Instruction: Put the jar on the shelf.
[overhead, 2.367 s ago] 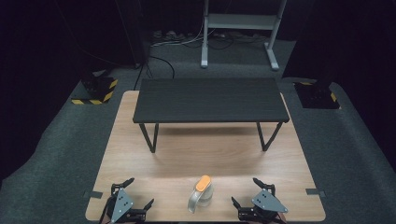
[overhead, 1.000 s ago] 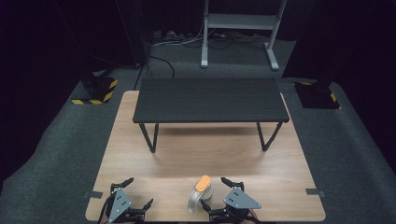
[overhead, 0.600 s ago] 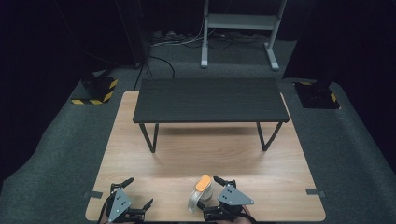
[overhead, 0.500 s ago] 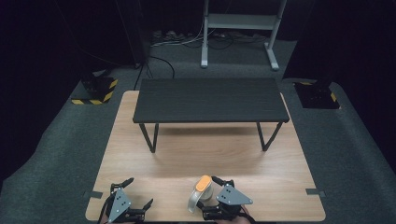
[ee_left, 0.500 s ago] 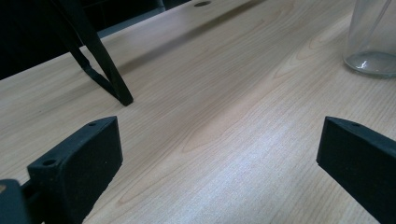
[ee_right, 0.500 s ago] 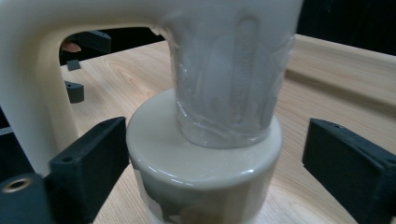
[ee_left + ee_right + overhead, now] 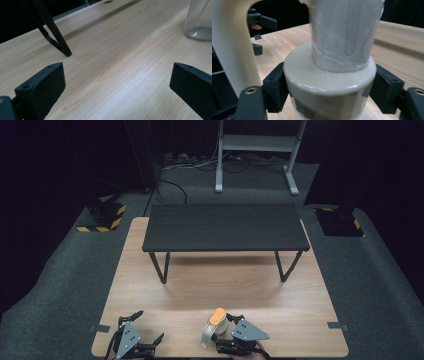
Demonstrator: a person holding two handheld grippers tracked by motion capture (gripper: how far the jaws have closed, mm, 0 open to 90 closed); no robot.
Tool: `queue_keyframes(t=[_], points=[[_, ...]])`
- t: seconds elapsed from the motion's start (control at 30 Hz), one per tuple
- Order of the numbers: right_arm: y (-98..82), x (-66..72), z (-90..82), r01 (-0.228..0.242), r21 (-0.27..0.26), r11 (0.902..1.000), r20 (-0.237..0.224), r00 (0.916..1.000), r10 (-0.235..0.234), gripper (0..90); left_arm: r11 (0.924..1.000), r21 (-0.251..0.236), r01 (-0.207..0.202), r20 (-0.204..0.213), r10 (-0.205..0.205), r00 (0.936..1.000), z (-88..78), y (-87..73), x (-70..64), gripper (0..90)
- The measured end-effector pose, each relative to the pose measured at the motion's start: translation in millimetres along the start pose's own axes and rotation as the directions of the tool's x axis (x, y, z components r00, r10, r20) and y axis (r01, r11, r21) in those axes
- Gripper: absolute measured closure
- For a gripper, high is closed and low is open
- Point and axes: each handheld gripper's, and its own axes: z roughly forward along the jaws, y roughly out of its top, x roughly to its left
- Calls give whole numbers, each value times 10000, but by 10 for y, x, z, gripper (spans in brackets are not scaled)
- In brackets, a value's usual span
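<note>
Right gripper view looks along two black jaws that press on either side of the cream-coloured base of a jug point(image 7: 329, 82). The jaws have just been closing, and the base now sits squeezed between the pads point(image 7: 275, 87), so the grip looks made for lifting. Above the fingers a clear ribbed body rises out of the base, and a thick cream handle runs up just left of the left pad. Gripping the wide, rigid base rather than the thin clear wall probably gives the firmer hold.

High view shows the right gripper point(image 7: 226, 332) at the near edge of the wooden table point(image 7: 225, 290), with the jug point(image 7: 213, 330) just left of its body and an orange lid on top. The left gripper point(image 7: 147, 330) rests well to the left of it, jaws spread wide with nothing between them, likely parked while the other hand works. In the left gripper view, bare wood lies between its two pads point(image 7: 45, 85), and a clear glass point(image 7: 200, 22) stands beyond the right pad, well ahead of it.

A low black bench point(image 7: 225, 227) stands on the table far ahead of both sets of fingers; one of its legs shows beyond the left pad.

The jug's top and lid are cut off in the right gripper view. Whether it holds liquid cannot be told. The glass is cropped at the picture edge, and the person's hands are mostly out of frame at the bottom.
</note>
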Motion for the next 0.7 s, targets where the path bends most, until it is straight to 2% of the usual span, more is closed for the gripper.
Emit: queue_keyframes(t=[0.1, 0.23, 0.7], points=[[-21, 5, -5, 179, -182, 9997, -14, 9998, -179, 282, 10000, 6, -9, -15, 9, 10000, 0, 0, -1, 6], [-36, 3, -6, 166, -319, 9994, -11, 9999, -167, 285, 10000, 21, -47, -10, 47, 10000, 1, 1, -4, 6], [-27, 1, -11, 128, -307, 9994, 78, 9999, -126, 287, 10000, 13, 3, 6, -3, 10000, 1, 1, 0, 7]])
